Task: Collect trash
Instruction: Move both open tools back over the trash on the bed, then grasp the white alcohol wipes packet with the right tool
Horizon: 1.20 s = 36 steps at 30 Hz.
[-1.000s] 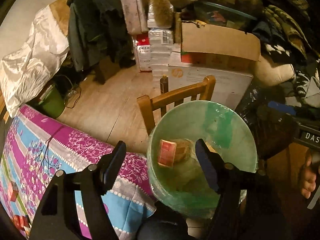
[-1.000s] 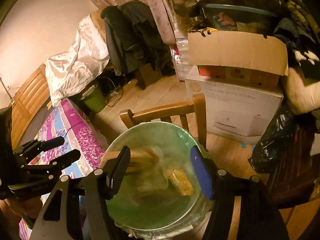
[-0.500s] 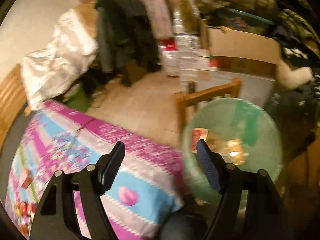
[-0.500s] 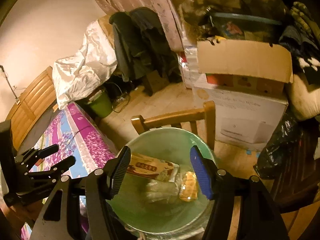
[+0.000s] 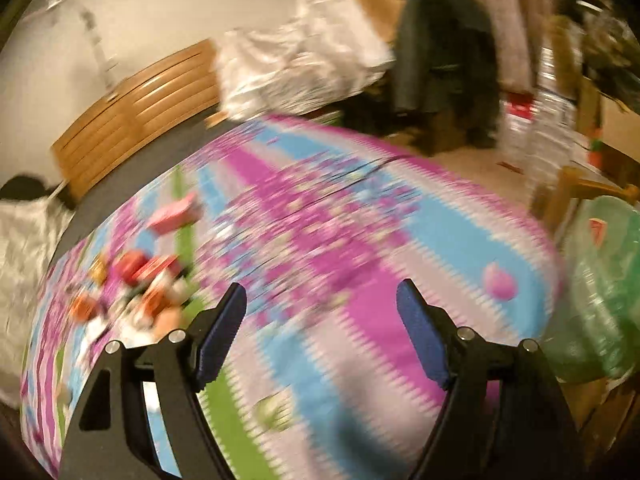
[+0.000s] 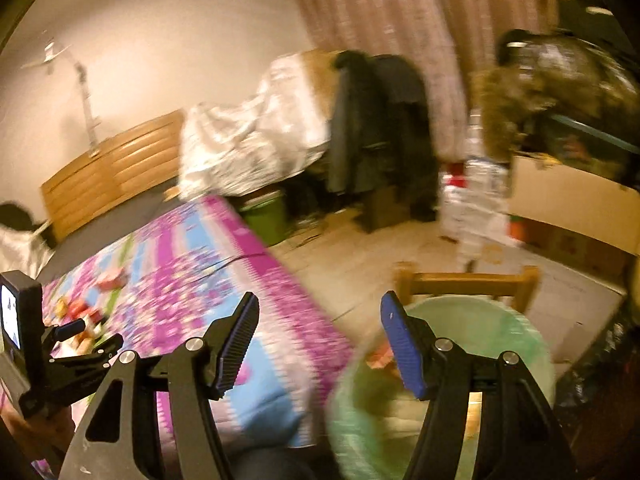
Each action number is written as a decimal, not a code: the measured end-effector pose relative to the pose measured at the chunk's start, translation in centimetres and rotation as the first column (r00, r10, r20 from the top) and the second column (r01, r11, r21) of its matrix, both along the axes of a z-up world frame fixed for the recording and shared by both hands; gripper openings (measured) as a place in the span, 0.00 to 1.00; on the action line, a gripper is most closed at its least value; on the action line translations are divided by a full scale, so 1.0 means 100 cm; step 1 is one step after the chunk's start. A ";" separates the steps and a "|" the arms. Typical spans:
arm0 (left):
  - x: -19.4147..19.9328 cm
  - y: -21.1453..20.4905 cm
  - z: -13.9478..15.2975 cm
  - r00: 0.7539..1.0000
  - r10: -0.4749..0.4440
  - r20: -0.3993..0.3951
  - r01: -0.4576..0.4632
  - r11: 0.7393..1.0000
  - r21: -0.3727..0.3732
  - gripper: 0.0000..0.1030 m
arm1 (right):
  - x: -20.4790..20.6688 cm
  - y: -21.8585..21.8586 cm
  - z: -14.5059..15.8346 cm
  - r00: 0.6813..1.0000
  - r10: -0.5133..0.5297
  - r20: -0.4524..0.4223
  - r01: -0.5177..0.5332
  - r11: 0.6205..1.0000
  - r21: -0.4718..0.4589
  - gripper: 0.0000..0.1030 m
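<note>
You are swinging both grippers away from the green bin, which filled the middle of both views a second ago and is now sitting off to the side. In your left view the left gripper (image 5: pixel 321 312) is hanging over the bench (image 5: pixel 360 248) with its purple and blue cloth, its jaws opening with nothing between them. The bin (image 5: pixel 604 280) is lying at about three o'clock, at the bench's edge. A blurred heap of wrappers (image 5: pixel 136 284), red, orange and white, is lying on the cloth at about nine o'clock. In your right view the right gripper (image 6: pixel 318 340) is standing spread and empty, over the bench's corner and the bin's rim (image 6: pixel 472 308) at five o'clock. A wooden chair (image 6: pixel 464 280) is standing just behind the bin.
</note>
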State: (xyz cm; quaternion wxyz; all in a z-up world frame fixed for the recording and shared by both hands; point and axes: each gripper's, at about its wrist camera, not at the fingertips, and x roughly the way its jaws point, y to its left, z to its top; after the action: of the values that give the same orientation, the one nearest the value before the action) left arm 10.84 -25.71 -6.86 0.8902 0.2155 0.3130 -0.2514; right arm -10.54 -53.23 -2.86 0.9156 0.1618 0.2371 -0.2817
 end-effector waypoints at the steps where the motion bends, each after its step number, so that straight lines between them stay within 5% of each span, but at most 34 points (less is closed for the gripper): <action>1: 0.004 0.015 -0.002 1.000 0.026 -0.004 -0.026 1.000 -0.001 0.72 | 0.011 0.010 -0.001 0.999 0.031 -0.007 -0.031 1.000 -0.002 0.63; 6: 0.023 0.105 -0.013 0.981 0.187 -0.050 -0.188 0.982 -0.014 0.72 | 0.071 0.064 -0.009 0.976 0.210 -0.058 -0.210 0.978 0.002 0.63; 11: 0.044 0.201 -0.023 0.909 0.397 -0.124 -0.403 0.914 -0.033 0.72 | 0.131 0.134 -0.025 0.906 0.405 -0.121 -0.406 0.914 0.014 0.63; 14: 0.053 0.252 -0.026 0.850 0.499 -0.167 -0.513 0.856 -0.055 0.72 | 0.163 0.184 -0.037 0.833 0.528 -0.164 -0.534 0.845 0.008 0.63; 17: 0.063 0.294 -0.026 0.821 0.535 -0.199 -0.557 0.827 -0.074 0.72 | 0.194 0.242 -0.051 0.713 0.669 -0.210 -0.684 0.729 -0.002 0.63; 19: 0.076 0.313 -0.023 0.834 0.502 -0.232 -0.532 0.842 -0.091 0.72 | 0.206 0.274 -0.058 0.639 0.734 -0.229 -0.756 0.654 -0.015 0.63; 21: 0.095 0.330 -0.015 0.874 0.422 -0.241 -0.454 0.886 -0.093 0.72 | 0.219 0.301 -0.062 0.571 0.783 -0.248 -0.814 0.580 -0.044 0.65; 24: 0.134 0.344 -0.006 0.932 0.306 -0.196 -0.321 0.946 -0.047 0.72 | 0.243 0.337 -0.064 0.482 0.834 -0.270 -0.875 0.477 -0.089 0.74; 27: 0.183 0.353 -0.002 0.963 0.198 -0.181 -0.199 0.980 0.013 0.72 | 0.273 0.361 -0.069 0.389 0.862 -0.324 -0.920 0.382 -0.089 0.83; 36: 0.292 0.332 -0.021 0.984 0.057 -0.167 -0.037 0.991 0.125 0.72 | 0.329 0.394 -0.095 0.292 0.871 -0.395 -0.955 0.288 -0.073 0.83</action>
State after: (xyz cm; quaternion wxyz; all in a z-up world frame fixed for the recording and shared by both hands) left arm 40.06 7.46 -8.94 0.8511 0.2397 0.4076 -0.2281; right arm 22.40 -13.80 -12.40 0.8768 -0.1854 0.3676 0.2484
